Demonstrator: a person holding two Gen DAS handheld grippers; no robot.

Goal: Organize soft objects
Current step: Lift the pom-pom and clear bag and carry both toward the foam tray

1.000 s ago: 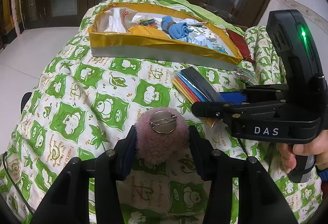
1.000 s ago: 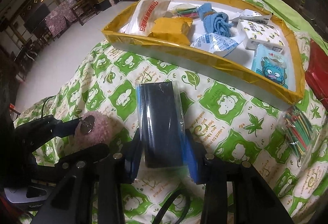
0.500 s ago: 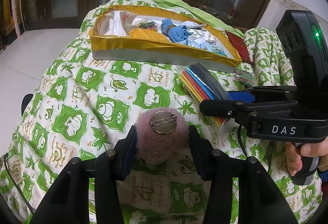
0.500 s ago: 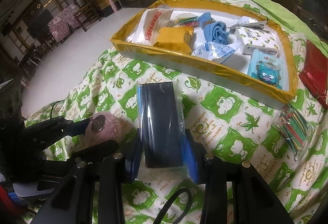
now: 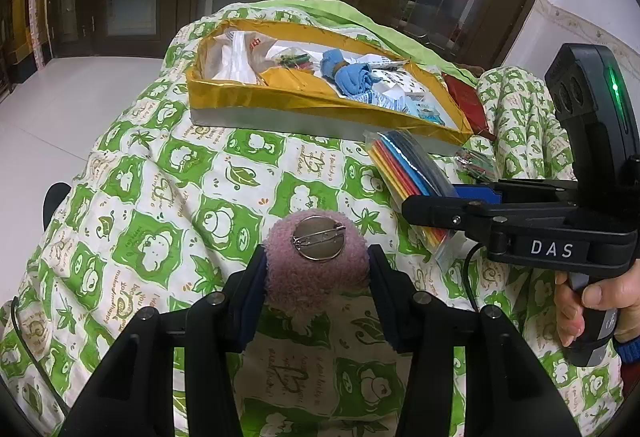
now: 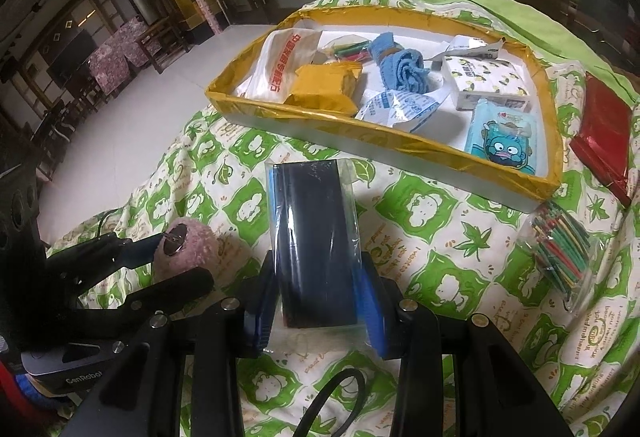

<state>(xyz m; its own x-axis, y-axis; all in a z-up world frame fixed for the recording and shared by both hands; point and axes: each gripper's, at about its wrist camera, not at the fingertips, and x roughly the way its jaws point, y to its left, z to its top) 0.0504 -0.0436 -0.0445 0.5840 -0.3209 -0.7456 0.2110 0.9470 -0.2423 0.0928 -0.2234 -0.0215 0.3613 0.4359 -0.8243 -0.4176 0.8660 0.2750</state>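
- While both grippers sit low over the quilt point(image 5: 168, 205), each already has something clamped: the left gripper point(image 5: 316, 269) squeezes a pink plush brooch point(image 5: 316, 273) from both sides, its fingers point(image 5: 256, 289) pressed into the fuzz.
- That brooch faces pin-side up, its metal back disc point(image 5: 319, 238) toward the camera, which I judge leaves only the soft rim for the pads to bite.
- Just to its right, the right gripper point(image 6: 316, 301) is closed on a clear packet point(image 6: 314, 237) of coloured felt sheets, held by its near end so the rest sticks out ahead toward the tray.
- From the left view the packet point(image 5: 408, 173) shows its stacked coloured edges, tilted up off the quilt rather than lying flat.
- A person's hand point(image 5: 588, 301) wraps the right gripper's handle.
- Beyond, a small bag of coloured sticks point(image 6: 560, 249) lies on the quilt just beside the tray's near right corner, and a red packet point(image 6: 604, 133) rests beside the tray's right side.
- Farthest, the gold-edged tray point(image 6: 360, 125) holds the sorted items: a white bag, yellow pouch, blue cloth point(image 6: 400, 65), tissue packs.
- Likely both held pieces are bound for that tray, well apart from them yet.
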